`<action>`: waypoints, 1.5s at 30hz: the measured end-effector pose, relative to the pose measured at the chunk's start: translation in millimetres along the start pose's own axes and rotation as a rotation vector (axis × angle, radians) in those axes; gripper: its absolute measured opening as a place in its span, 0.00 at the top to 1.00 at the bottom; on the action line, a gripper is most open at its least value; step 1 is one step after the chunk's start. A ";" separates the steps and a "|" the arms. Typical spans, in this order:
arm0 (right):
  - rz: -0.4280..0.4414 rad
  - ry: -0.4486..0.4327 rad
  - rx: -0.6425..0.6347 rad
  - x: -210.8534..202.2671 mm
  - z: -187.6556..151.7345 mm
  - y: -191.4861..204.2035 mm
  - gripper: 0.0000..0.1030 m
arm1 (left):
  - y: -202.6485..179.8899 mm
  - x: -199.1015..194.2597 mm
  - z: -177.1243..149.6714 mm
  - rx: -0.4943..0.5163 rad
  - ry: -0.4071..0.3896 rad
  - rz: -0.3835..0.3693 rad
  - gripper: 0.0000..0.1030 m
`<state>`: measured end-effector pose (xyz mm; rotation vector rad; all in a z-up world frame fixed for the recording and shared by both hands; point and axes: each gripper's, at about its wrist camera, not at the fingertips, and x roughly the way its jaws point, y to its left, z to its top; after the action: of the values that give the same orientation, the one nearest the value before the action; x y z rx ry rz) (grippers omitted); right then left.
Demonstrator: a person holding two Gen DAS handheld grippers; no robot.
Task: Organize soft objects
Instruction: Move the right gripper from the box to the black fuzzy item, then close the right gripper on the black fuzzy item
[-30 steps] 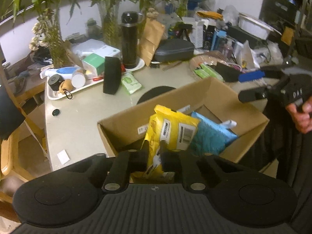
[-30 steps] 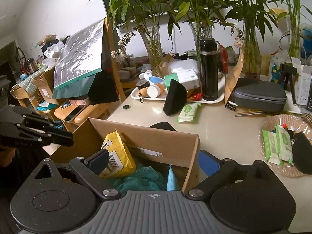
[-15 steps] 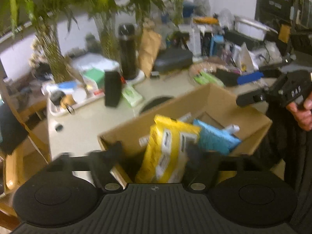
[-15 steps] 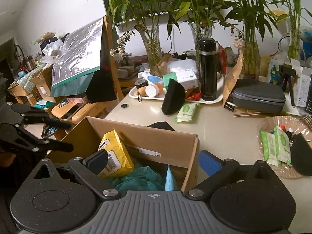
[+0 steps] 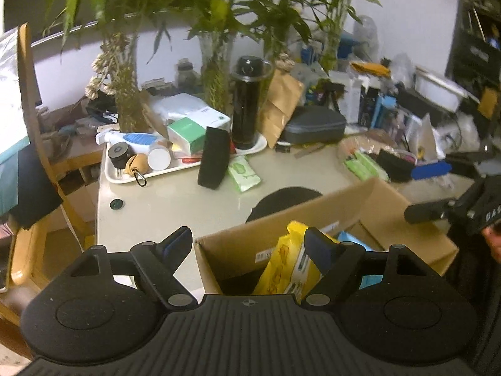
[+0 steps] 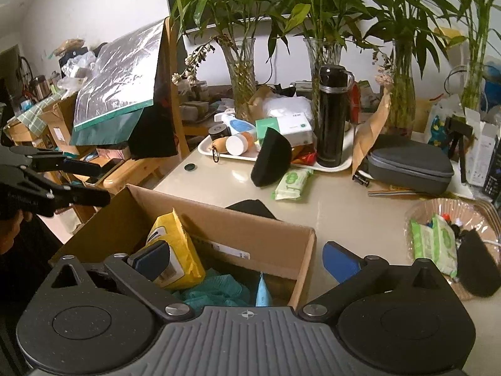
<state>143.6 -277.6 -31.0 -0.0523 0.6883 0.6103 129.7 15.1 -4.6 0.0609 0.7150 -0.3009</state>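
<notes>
Left hand-held gripper (image 5: 249,244) is hanging over the near-left corner of the cardboard box (image 5: 391,200) with its jaws spread wide and nothing in them. One finger sits outside the box wall over the desk (image 5: 175,200), the other is just in front of the yellow pack (image 5: 283,263), not pinching it. The yellow pack stands on end inside the box, leaning against the wall with the white label. Next to it in the box there's a teal cloth (image 6: 216,291) and a light blue pack (image 6: 262,291).

Right hand-held gripper (image 6: 247,258) is about as wide open as it goes, also empty, straddling the box's right wall: left finger over the inside, blue-padded right finger over bare desk.

Still out on the desk: a green wipes pack (image 6: 292,183) lying flat, a black pouch (image 6: 271,156) standing just beside it and leaning on the white tray (image 6: 336,166), and a flat dark round thing (image 5: 286,194) behind the box. Over to the right, a basket (image 6: 435,206) holds more green packs (image 6: 433,244) and something black. The tray carries a tall black flask (image 6: 331,116) and some small bottles and boxes. Bamboo in glass vases (image 6: 241,72) along the back.
</notes>
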 end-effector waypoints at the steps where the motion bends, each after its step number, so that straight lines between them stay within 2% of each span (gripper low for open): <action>1: -0.001 0.001 -0.005 1.7 1.7 -0.3 0.00 | 1.6 0.3 0.9 -0.007 -0.005 0.000 0.23; 11: 0.030 0.044 -0.001 20.1 36.0 -15.6 0.00 | 17.3 9.8 14.8 -0.077 -0.046 -0.016 0.23; 15: 0.024 0.060 -0.040 32.5 52.6 -17.8 0.00 | 25.2 20.0 28.5 -0.107 -0.054 0.013 0.24; 20: 0.090 0.084 -0.012 59.4 65.3 -24.5 0.00 | 33.9 36.1 39.7 -0.146 -0.068 0.018 0.23; 28: 0.163 0.131 0.065 110.0 81.1 -47.8 0.00 | 45.4 58.9 42.9 -0.147 -0.080 0.048 0.24; 31: 0.189 0.168 0.105 124.7 80.9 -58.6 0.00 | 53.2 60.8 39.1 -0.156 -0.093 0.071 0.24; 34: 0.196 0.213 0.076 138.4 81.2 -59.1 0.00 | 60.2 63.5 38.8 -0.181 -0.079 0.118 0.24; 39: 0.219 0.311 0.016 164.3 83.5 -53.4 0.01 | 67.8 70.0 41.7 -0.223 -0.042 0.112 0.24; 45: 0.235 0.413 -0.029 190.2 85.8 -44.2 0.08 | 65.1 72.3 42.4 -0.197 -0.033 0.127 0.23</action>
<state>332.7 -196.2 -86.8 -0.1277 1.0954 0.8460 227.3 52.5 -22.9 -0.0856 0.7013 -0.1093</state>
